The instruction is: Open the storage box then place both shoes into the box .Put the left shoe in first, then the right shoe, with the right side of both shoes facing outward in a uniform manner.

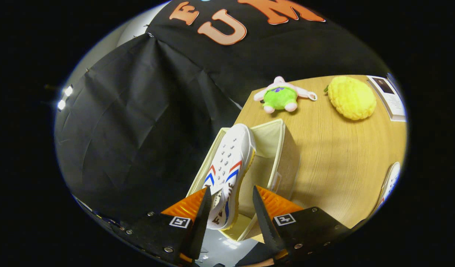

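Gripper view: my claw (pixel 231 207), spread wide, releases first shoe (pixel 229 163) into box (pixel 283 155); second shoe (pixel 390 183), at 3 o'clock, likely next.

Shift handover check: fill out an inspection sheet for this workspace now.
Surface: wooden table, box near its corner.
Job's things: storage box open; white shoe lying in it, heel toward the fingers; second shoe off to the side on the table.
Clutter: green plush toy, yellow knitted fruit, card.
Grippers: gripper open, fingers astride the shoe's heel, not pressing.
Cables: nothing seen.
Surroundings: black cloth wall.
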A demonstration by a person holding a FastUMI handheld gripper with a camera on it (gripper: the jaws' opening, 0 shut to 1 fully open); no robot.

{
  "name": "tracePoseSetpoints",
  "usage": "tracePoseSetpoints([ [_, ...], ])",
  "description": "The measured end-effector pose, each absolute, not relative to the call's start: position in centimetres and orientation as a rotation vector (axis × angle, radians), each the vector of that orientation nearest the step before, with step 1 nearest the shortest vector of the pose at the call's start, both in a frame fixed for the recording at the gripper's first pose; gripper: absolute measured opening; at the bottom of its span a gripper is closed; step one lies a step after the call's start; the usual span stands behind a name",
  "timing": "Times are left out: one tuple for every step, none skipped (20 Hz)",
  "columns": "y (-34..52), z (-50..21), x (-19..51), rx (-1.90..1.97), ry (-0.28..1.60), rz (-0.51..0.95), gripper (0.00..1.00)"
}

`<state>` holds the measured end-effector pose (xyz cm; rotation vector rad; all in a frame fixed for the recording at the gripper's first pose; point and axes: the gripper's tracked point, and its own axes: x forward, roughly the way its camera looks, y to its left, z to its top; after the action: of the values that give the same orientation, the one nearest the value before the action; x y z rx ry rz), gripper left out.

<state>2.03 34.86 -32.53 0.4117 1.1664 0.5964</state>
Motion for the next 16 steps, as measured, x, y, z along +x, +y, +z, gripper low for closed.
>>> tracePoseSetpoints([
  [35.1, -32.7, 2.0, 0.396, 1.156, 0.602, 0.67],
  [35.2, -32.7, 2.1, 0.379, 1.144, 0.602, 0.67],
  [35.5, -32.7, 1.9, 0.363, 1.133, 0.605, 0.66],
  [35.8, -32.7, 1.9, 0.349, 1.125, 0.603, 0.65],
  [36.2, -32.6, 2.1, 0.337, 1.109, 0.601, 0.65],
  [36.7, -32.4, 2.3, 0.335, 1.094, 0.609, 0.65],
  [37.7, -32.0, 2.7, 0.358, 1.069, 0.622, 0.65],
  [38.5, -31.9, 3.2, 0.37, 1.066, 0.616, 0.65],
  [38.6, -31.9, 3.5, 0.361, 1.054, 0.606, 0.65],
  [38.8, -32.2, 4.0, 0.35, 1.048, 0.593, 0.65],
  [39.0, -32.5, 4.2, 0.337, 1.054, 0.587, 0.65],
  [39.1, -32.4, 4.1, 0.342, 1.059, 0.589, 0.65],
  [39.4, -32.2, 4.2, 0.369, 1.053, 0.592, 0.65],
  [39.4, -32.0, 4.7, 0.396, 1.039, 0.597, 0.65],
  [39.5, -32.1, 5.5, 0.407, 1.017, 0.591, 0.65],
  [39.2, -32.8, 5.7, 0.383, 1.028, 0.584, 0.65],
])
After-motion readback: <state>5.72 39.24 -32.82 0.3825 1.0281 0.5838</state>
